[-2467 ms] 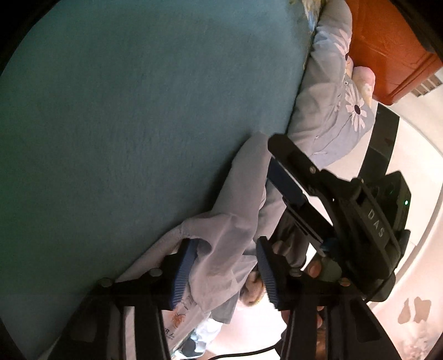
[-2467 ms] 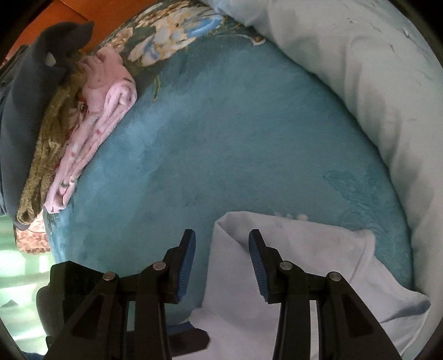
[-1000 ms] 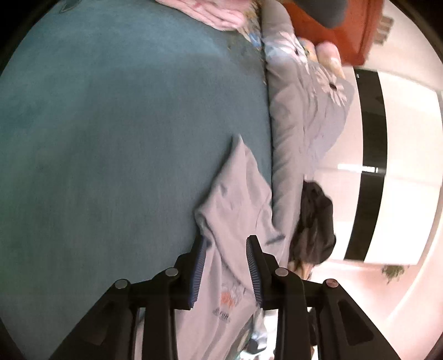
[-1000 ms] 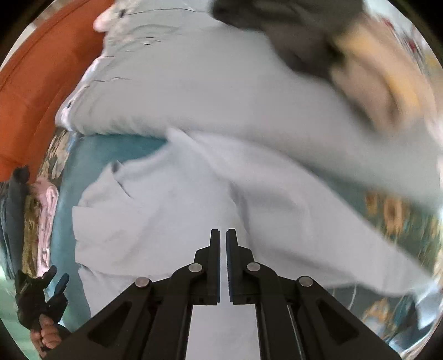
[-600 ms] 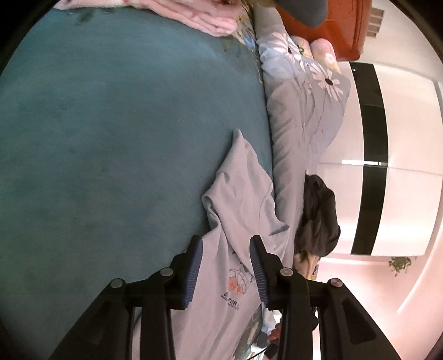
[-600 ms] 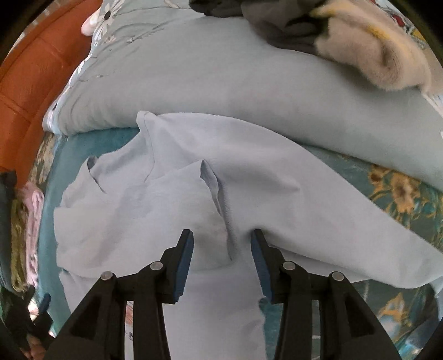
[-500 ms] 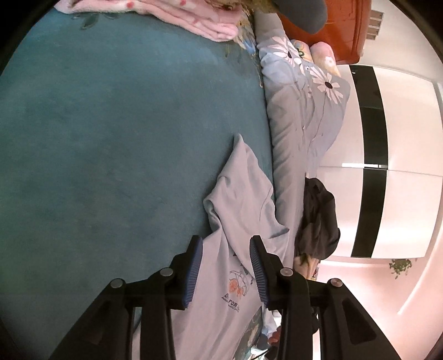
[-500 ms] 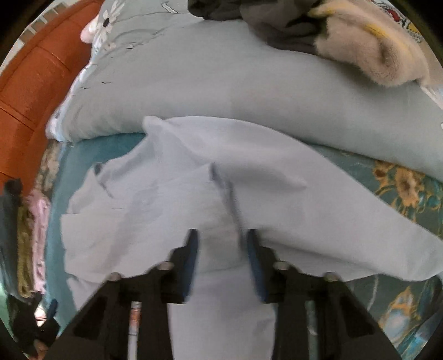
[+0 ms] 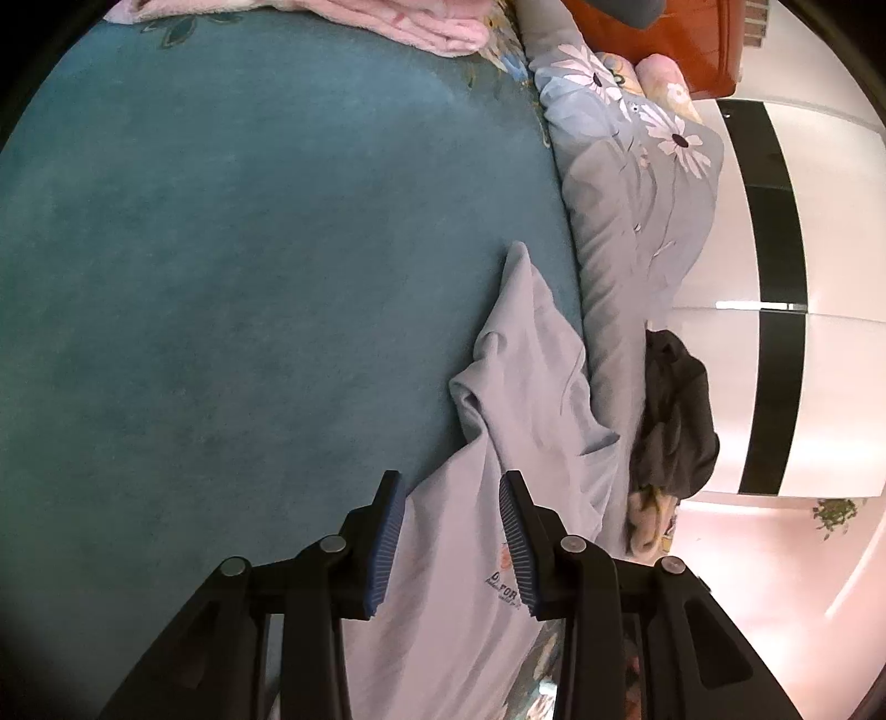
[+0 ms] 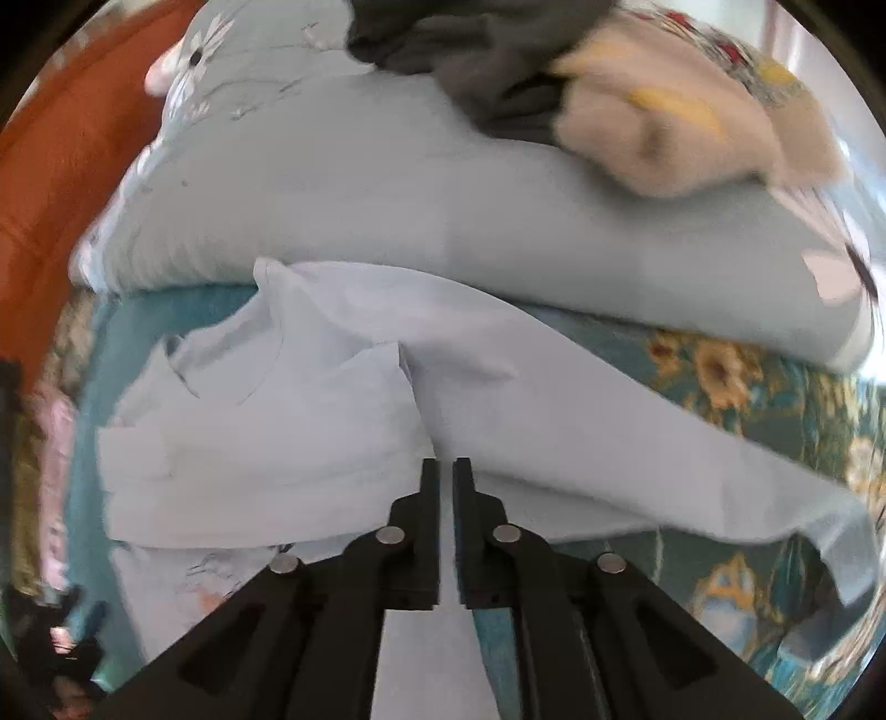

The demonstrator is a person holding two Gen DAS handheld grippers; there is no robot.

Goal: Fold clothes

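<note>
A pale grey-blue T-shirt with a small chest print lies crumpled on the teal bed cover, against the duvet. In the left wrist view my left gripper hovers over the shirt's body. It is open, its blue pads clear of the cloth. In the right wrist view the T-shirt is spread out with a sleeve folded over. A raised fold of it runs down into my right gripper. Its jaws are closing to a narrow slit with that fold pinched between them.
The teal bed cover stretches wide to the left. A grey floral duvet is bunched behind the shirt, with a dark garment and a beige one on it. Folded pink clothes lie by the orange headboard.
My right jaws opened around the shirt's raised fold, then came together on it. The left gripper pulled back slightly over the shirt, its jaws about as wide as before.
</note>
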